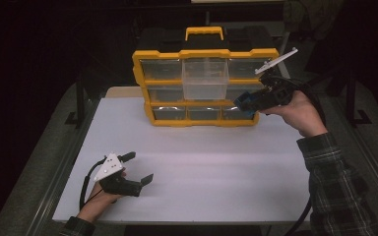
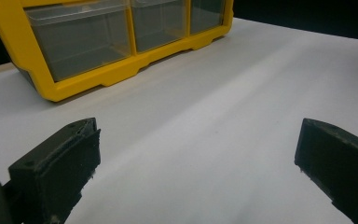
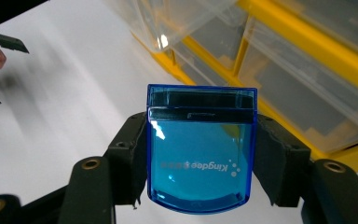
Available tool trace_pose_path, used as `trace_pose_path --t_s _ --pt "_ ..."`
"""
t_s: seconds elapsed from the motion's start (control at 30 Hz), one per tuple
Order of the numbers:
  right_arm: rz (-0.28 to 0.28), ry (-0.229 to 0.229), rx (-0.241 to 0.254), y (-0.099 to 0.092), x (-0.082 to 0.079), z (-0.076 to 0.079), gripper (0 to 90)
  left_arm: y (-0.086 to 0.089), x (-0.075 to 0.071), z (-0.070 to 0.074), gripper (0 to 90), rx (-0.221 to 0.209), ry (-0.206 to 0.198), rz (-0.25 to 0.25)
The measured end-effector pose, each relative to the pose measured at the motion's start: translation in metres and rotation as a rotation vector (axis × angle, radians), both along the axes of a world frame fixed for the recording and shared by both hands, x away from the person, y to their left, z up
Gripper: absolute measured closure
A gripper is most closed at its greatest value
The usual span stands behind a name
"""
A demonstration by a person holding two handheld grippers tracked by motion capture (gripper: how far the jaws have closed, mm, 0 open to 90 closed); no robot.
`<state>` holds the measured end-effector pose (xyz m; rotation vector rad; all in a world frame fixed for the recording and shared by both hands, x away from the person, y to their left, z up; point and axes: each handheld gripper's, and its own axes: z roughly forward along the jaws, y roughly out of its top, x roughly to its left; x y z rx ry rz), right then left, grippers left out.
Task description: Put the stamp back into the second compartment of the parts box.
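The blue case (image 3: 200, 149) was clamped by its two sides in the right tongs (image 3: 200, 154), raised above the bench (image 1: 202, 167) just before the yellow drawer organizer (image 1: 204, 78). It was translucent plastic with a darker band across the top and pale lettering too mirrored to read; its contents could not be made out. One clear drawer (image 1: 205, 78) stood pulled out. The left tongs (image 1: 140, 169) rested wide open and empty on the white bench. The room behind was dark.
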<state>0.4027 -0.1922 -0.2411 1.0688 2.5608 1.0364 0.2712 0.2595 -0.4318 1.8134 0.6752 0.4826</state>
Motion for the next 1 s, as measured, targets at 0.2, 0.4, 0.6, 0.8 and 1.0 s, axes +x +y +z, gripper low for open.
trace_pose_path --t_s 0.2,0.4,0.6,0.8,1.0 --pt "-0.004 -0.017 0.005 -0.002 0.001 0.015 40.2 0.0 0.0 0.0 0.0 0.001 0.002 0.0" --pt "-0.005 -0.022 0.017 -0.004 0.004 0.027 40.2 0.0 0.0 0.0 0.0 0.007 0.005 -0.001" --pt "0.003 -0.024 0.031 -0.005 0.007 0.036 40.1 0.0 0.0 0.0 0.0 0.007 0.004 -0.003" --pt "0.005 -0.034 0.044 -0.007 0.009 0.047 40.2 0.001 0.0 0.0 0.0 0.012 0.005 -0.004" --pt "0.015 -0.045 0.054 -0.006 0.011 0.058 40.1 0.001 0.0 0.0 0.0 0.019 0.006 -0.006"
